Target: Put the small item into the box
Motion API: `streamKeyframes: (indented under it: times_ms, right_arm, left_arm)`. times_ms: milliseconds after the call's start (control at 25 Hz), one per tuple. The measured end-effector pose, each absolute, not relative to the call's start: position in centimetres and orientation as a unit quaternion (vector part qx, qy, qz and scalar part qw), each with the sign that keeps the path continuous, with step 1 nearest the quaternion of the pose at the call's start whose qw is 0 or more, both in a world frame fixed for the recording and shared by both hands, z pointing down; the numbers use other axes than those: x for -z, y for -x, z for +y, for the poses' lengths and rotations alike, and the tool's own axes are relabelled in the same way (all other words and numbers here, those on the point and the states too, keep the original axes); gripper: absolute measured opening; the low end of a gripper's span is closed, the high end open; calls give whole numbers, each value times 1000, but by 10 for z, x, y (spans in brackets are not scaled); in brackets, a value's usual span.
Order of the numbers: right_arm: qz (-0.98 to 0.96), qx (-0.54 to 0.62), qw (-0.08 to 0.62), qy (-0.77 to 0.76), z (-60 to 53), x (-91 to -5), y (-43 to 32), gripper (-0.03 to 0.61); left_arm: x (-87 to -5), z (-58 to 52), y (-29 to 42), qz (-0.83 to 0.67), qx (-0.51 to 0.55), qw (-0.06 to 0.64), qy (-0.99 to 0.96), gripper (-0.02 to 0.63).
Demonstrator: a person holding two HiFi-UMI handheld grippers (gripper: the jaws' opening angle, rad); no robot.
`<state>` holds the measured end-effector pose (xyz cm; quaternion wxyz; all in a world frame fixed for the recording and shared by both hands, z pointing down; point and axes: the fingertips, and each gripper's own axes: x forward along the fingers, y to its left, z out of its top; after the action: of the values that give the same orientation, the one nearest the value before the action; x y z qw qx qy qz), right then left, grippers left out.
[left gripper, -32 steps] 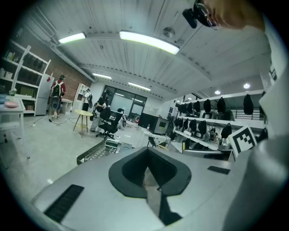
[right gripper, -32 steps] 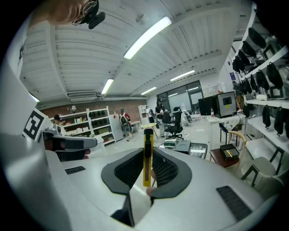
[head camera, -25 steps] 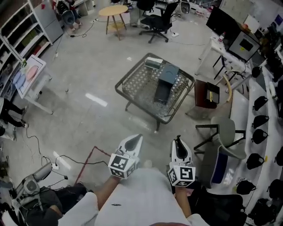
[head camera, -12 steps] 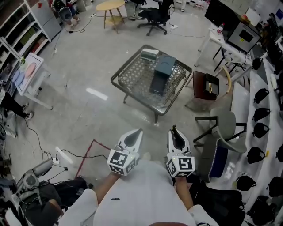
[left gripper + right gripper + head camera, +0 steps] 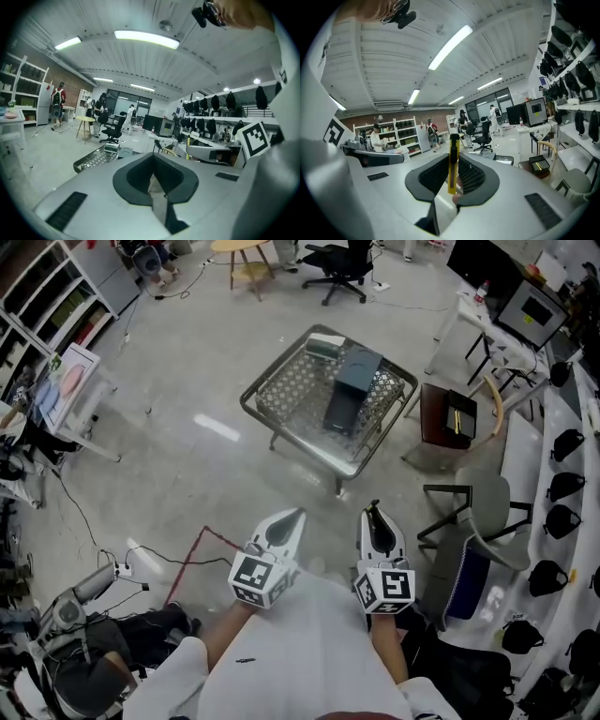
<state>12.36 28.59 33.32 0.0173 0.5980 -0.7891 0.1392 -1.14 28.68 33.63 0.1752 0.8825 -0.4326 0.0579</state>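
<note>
A dark grey box [image 5: 352, 390] lies on a low wire-mesh table [image 5: 281, 432] out on the floor, well ahead of me, with a small pale box [image 5: 325, 343] at its far corner. I hold both grippers close to my body, far short of the table. My right gripper [image 5: 375, 512] is shut on a thin yellow utility knife [image 5: 452, 161], which stands upright between its jaws. My left gripper [image 5: 289, 517] is shut, with nothing between its jaws [image 5: 152, 180]. The left gripper view also shows the mesh table [image 5: 96, 158] in the distance.
A grey chair [image 5: 478, 512] and a brown stool [image 5: 448, 418] stand to the right of the table. A cable [image 5: 150, 573] and a red tape line [image 5: 192, 559] run over the floor at left. Shelves [image 5: 56, 296] line the left wall, and a desk with a monitor [image 5: 534, 310] stands at right.
The head view has drifted a little, so the table sits slightly differently in it. Both grippers stay near my body, jaws unchanged.
</note>
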Motion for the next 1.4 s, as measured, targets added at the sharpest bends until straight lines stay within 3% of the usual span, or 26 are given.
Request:
streamKeyframes:
  times_ms: [1400]
  right_arm:
    - [-761,-103,52,-639,-16,-338,-88,54]
  left_arm:
    - [-339,-38,36,-372,-39,176,-911,2]
